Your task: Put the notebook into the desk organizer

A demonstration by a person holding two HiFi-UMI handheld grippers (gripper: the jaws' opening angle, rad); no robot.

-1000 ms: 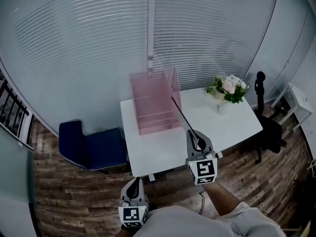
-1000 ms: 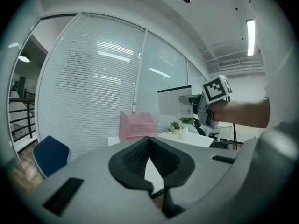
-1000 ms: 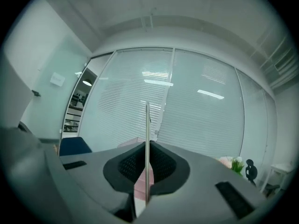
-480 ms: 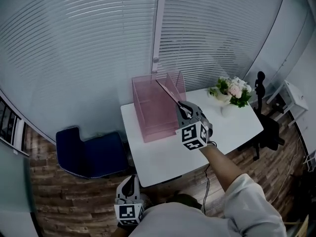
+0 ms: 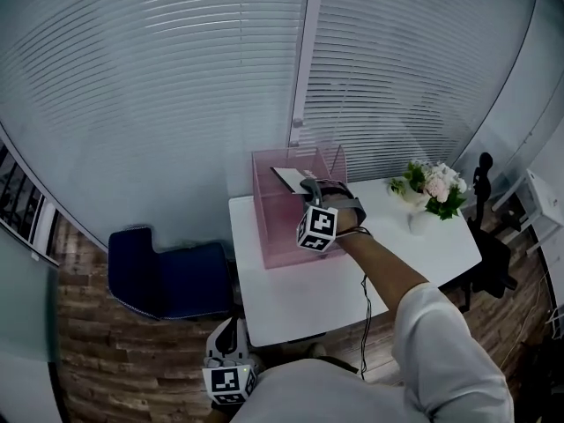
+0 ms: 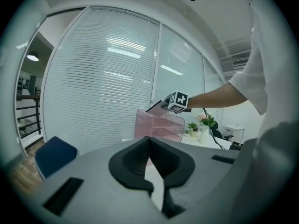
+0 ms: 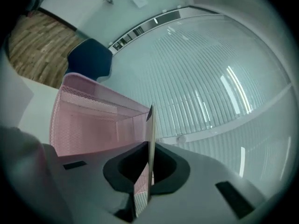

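Notebook (image 5: 287, 177) (thin, clamped) — above the organizer (image 5: 280, 236) rim.

The desk organizer (image 5: 273, 227) stands on the table (image 5: 300, 298), flowers (image 5: 434, 186) to its right, chair (image 5: 167, 276) left

White sleeve (image 5: 441, 342); grey left gripper (image 6: 149, 142) and right gripper (image 7: 150, 148) bear black jaws, marker cubes (image 5: 317, 227).

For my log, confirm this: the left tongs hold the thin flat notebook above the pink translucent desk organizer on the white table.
Wrong hand: the right tongs hold the thin flat notebook above the pink translucent desk organizer on the white table, as the head view shows. The left tongs hang low, empty.
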